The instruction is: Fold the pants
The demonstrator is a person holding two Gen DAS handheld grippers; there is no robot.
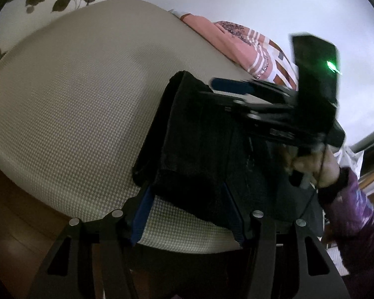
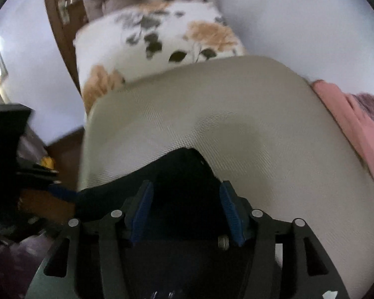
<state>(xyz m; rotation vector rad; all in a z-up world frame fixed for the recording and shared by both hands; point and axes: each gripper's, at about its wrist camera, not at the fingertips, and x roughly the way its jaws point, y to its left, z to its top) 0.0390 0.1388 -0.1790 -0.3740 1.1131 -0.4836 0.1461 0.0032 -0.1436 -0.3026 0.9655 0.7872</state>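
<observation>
your black pants [image 1: 199,149] lie folded on the beige mattress [image 1: 74,99]. your left gripper [image 1: 187,214] sits parted around their near edge, your right gripper [image 2: 184,211] released above them.

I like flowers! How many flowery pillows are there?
1: the flowery pillow lies at the far end of the bed, beyond the black pants. More may be hidden out of view.
</observation>
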